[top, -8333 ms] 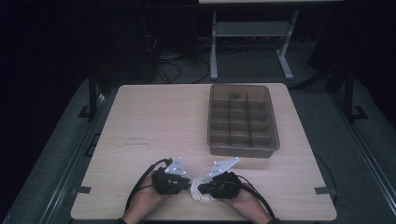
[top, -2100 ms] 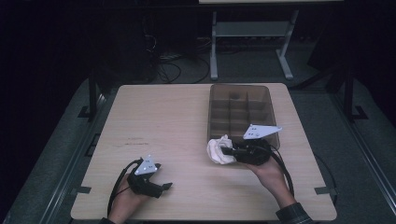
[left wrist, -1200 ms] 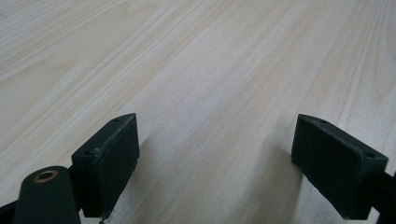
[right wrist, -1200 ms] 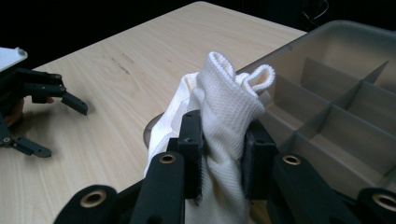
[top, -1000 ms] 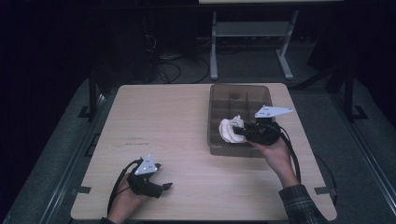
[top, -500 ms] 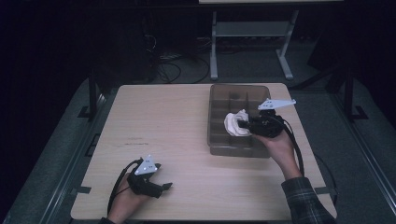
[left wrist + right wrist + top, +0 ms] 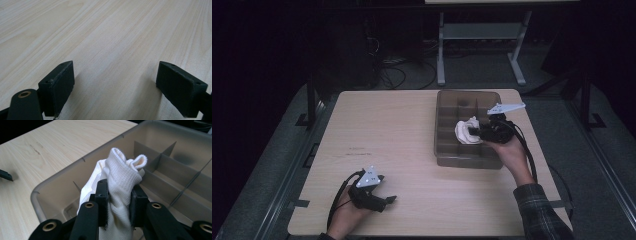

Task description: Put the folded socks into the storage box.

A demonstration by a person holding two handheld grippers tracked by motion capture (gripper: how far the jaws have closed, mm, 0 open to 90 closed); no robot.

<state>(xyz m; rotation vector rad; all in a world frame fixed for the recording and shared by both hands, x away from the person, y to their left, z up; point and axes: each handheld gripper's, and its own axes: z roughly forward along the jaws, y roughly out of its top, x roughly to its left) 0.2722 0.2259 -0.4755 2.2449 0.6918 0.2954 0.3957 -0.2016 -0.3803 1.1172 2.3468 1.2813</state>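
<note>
While over divided bin (image 7: 447, 159), right gripper (image 7: 473, 132) clamps cloth (image 7: 464, 131)

Right gripper (image 7: 119, 203) pinches white cloth (image 7: 120, 180) over divided bin (image 7: 52, 186).

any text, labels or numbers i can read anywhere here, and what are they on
None can be read.
A small dark mark on the table may be print, but it is too small and blurred to read.
No text shows on the divided bin, the white cloth, the left gripper or the right gripper.
</note>
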